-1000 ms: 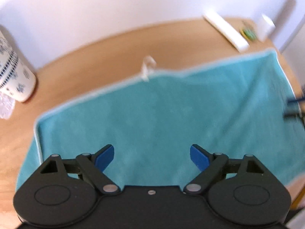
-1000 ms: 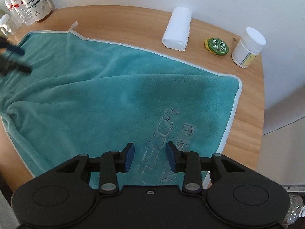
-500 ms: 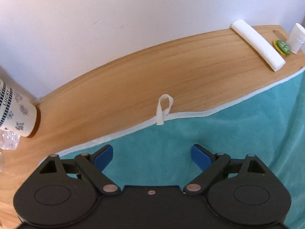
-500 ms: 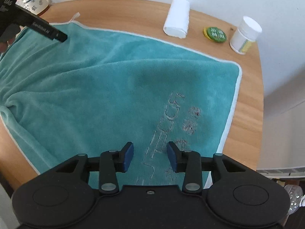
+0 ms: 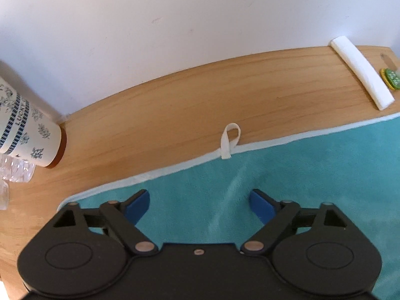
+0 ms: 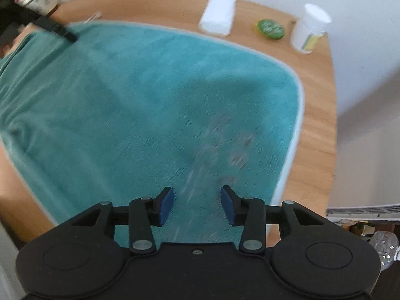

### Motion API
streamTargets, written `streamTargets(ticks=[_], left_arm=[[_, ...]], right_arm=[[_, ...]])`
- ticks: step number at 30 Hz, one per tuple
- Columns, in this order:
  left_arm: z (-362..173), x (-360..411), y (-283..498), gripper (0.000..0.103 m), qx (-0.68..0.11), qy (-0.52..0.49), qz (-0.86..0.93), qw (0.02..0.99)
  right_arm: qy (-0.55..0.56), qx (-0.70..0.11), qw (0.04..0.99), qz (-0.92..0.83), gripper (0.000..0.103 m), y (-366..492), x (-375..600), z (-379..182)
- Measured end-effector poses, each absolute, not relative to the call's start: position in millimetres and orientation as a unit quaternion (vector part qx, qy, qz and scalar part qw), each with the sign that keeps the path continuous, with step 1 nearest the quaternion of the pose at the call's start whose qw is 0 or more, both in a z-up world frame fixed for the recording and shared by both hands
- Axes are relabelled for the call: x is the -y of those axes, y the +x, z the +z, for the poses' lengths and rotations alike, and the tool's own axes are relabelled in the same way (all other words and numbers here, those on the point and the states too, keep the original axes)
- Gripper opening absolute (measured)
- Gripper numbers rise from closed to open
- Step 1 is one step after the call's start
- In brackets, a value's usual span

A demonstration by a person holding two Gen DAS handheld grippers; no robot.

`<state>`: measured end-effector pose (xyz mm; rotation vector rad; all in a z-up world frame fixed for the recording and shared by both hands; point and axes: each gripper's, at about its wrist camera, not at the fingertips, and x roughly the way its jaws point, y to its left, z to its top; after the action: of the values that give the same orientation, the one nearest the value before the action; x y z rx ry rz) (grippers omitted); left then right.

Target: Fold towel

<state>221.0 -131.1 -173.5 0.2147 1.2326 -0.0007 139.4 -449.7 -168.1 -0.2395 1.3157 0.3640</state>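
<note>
A teal towel (image 6: 140, 105) with a pale border lies spread flat on the round wooden table (image 5: 175, 105), covering most of its top, with faint embroidered lettering (image 6: 215, 155) blurred near the right end. The left hand-held gripper (image 5: 200, 203) hangs over the towel's far left part with its blue-padded jaws spread wide and nothing between them; just ahead of it the towel's white hanging loop (image 5: 229, 141) lies on the bare wood beyond the border. The right hand-held gripper (image 6: 197, 203) hovers above the near right part of the towel, its jaws parted, less widely, and empty, the lettering directly in front of them. In the right wrist view the left tool shows as a dark shape at the towel's far left edge. Beyond the towel, along the wall side, stand a patterned paper cup (image 5: 27, 127) at the left, a white rolled cloth (image 6: 218, 16), a small green round tin (image 6: 271, 28) and a white plastic jar (image 6: 310, 32), all apart from the towel. The right wrist view is motion-blurred, so fine detail there is uncertain
</note>
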Motion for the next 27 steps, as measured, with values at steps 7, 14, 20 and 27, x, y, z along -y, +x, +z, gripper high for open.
streamTargets(ticks=[7,14,20,27], left_arm=[[-165.5,124.4,181.6,0.089,-0.576,0.109,-0.009,0.81],[-185.5,113.0,162.8,0.089,-0.604,0.098,0.018,0.791],[-191.5,105.5,155.8,0.093,-0.607,0.082,0.024,0.79],[-195.2,95.3,155.7,0.102,-0.609,0.068,0.04,0.789]], right_arm=[[-0.087,-0.554,0.818,0.128,0.047,205.3,446.8,-154.4],[-0.073,-0.561,0.819,0.098,0.047,236.7,446.4,-175.7],[-0.056,-0.572,0.814,0.085,0.071,238.4,459.4,-188.1],[-0.096,-0.567,0.815,0.065,0.07,236.0,459.6,-184.9]])
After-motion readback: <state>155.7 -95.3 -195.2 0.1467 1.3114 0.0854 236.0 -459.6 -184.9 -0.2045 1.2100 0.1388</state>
